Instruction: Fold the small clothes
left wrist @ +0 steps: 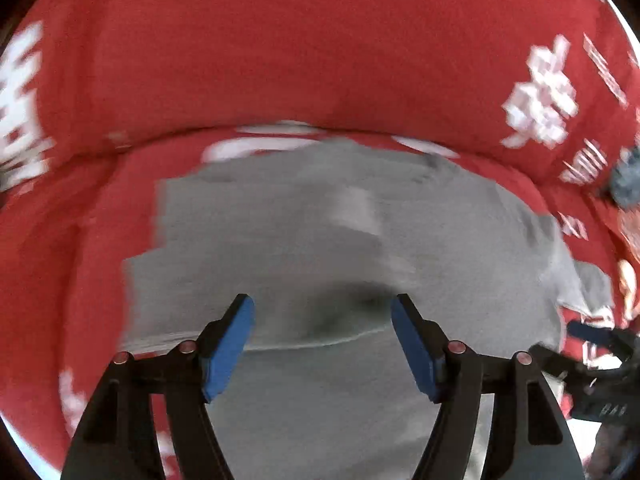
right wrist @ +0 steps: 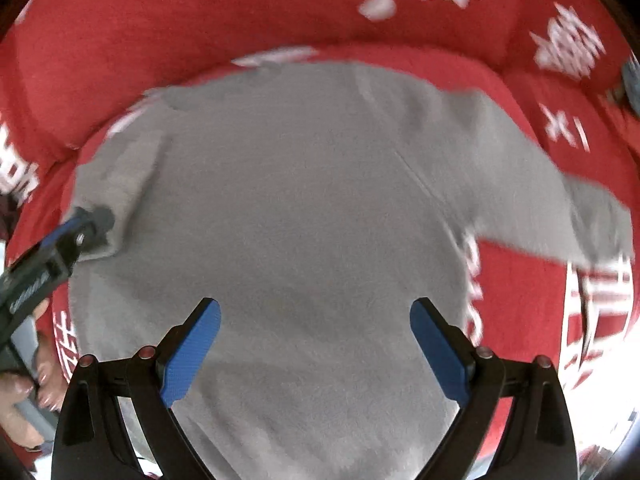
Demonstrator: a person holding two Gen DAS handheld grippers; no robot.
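left gripper (left wrist: 322, 340): my jaws stand wide, nothing between the blue pads; grey cloth lies under them, low centre of the left wrist view.
right gripper (right wrist: 316, 344): wide as well, empty, hanging over the grey cloth at the bottom centre of the right wrist view.
garment (right wrist: 288, 220): a small grey top, spread mostly flat, filling the middle of the right wrist view; it lies straight ahead of and beneath both tools.
sleeve (right wrist: 560, 208): one arm of the garment runs out to the right edge of the right wrist view, towards mid-right; I judge this the part not yet folded in.
fold line (left wrist: 320, 340): a seam or folded edge crosses between my left pads, left to right in that view.
nearer hand: the right gripper sits closer to the loose sleeve; the left one shows at the left edge of the right wrist view, its tip on the garment's left side, so I take the left side as already turned in.
long axis: bottom to top of the frame, I judge; the blur leaves the collar unclear.
cover (left wrist: 280, 60): red fabric with white printed characters, under and beyond the garment, rising like a cushion across the top of both views.
room: hardly visible; dark corners only.
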